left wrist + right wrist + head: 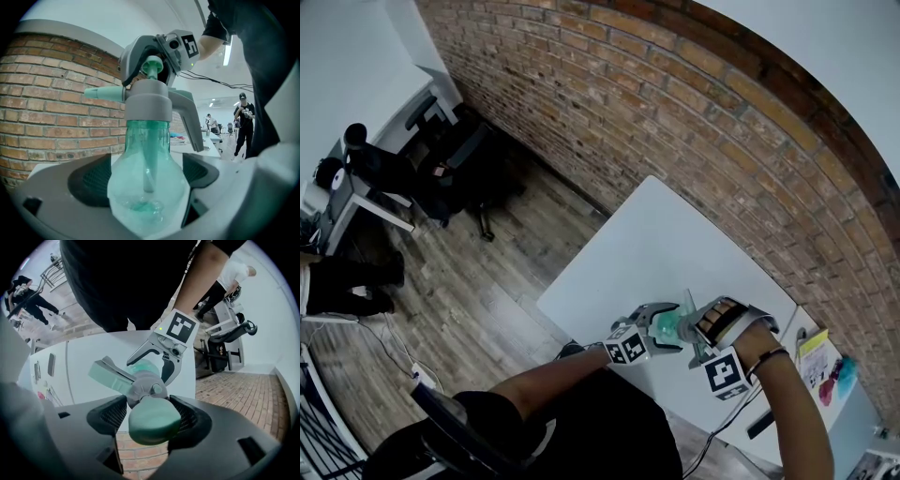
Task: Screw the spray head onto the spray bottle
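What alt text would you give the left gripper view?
The left tool clamps a translucent green spray bottle, upright, with a grey spray head on its neck. The right tool grips the head's top from above; a brick wall stands behind.

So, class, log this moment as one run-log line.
left tongs: shut on spray bottle | right tongs: shut on spray head | head sits on bottle neck

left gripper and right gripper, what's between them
The spray bottle, with the spray head on its neck. The left gripper clamps the bottle's body, the right gripper the head's top knob; both gripper views show it.
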### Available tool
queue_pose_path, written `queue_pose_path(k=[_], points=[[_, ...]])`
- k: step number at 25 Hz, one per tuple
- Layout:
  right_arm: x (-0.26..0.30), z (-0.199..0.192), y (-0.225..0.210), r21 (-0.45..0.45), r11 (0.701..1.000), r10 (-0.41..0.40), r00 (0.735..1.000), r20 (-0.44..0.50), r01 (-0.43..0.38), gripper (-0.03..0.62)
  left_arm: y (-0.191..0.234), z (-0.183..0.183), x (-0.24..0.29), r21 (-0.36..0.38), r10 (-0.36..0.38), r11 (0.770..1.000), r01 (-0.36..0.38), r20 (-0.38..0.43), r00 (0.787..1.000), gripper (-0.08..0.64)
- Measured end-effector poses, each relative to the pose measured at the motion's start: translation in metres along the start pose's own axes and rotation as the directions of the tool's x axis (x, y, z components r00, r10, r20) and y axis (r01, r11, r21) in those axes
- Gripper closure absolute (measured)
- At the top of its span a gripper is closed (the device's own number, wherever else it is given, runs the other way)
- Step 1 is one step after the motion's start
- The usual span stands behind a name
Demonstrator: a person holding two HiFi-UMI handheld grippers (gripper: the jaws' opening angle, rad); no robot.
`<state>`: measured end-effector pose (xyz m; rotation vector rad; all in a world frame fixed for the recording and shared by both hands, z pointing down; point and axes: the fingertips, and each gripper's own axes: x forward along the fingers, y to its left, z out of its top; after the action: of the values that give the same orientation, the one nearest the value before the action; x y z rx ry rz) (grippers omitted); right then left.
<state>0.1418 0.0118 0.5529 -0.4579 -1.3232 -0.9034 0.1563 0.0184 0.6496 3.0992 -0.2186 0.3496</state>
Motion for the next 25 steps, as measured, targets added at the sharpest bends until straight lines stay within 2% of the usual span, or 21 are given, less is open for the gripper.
queue_pose_path(k=[4,9,11,15,18,22,25], points=[[-0.0003,-0.0018,-0.0003,0.210,0.977,0.042,0.999,0.012,-0.043,0.311,0.0003,0.0012,0.0009,0.000,0.001,1.000,-0.001,0.004,1.000,0.095],[0.0005,-0.0016,-0.0002,0.345,0.936,0.063,0.998,0.013,-0.064,0.311,-0.0004,-0.0012,0.0009,0.003,0.008,1.000,-0.008,0.004,1.000,0.095],[0.0008,-0.0026,-0.0010,0.403,0.912,0.072,0.997,0.028,-0.077,0.311,0.0002,-0.0013,0.0013,0.006,0.008,1.000,-0.008,0.005,1.000,0.095],[-0.0001,-0.0033,-0.0018,0.533,0.841,0.069,0.995,0.066,-0.093,0.311,0.0003,-0.0005,0.0010,0.010,0.006,1.000,-0.006,0.008,1.000,0.095],[-0.0001,-0.0032,-0.0010,0.598,0.795,0.058,0.994,0.088,-0.099,0.311,-0.0003,-0.0007,0.0006,0.010,0.007,1.000,-0.007,0.009,1.000,0.096],[-0.0014,0.0022,0.0004,0.635,0.762,0.068,0.991,0.116,-0.126,0.311,-0.0005,-0.0003,0.0009,0.013,0.008,1.000,-0.008,0.006,1.000,0.097],[-0.0010,0.0000,-0.0005,0.684,0.720,0.058,0.992,0.113,-0.120,0.311,-0.0011,-0.0010,0.0009,0.014,0.008,1.000,-0.008,0.001,1.000,0.097]])
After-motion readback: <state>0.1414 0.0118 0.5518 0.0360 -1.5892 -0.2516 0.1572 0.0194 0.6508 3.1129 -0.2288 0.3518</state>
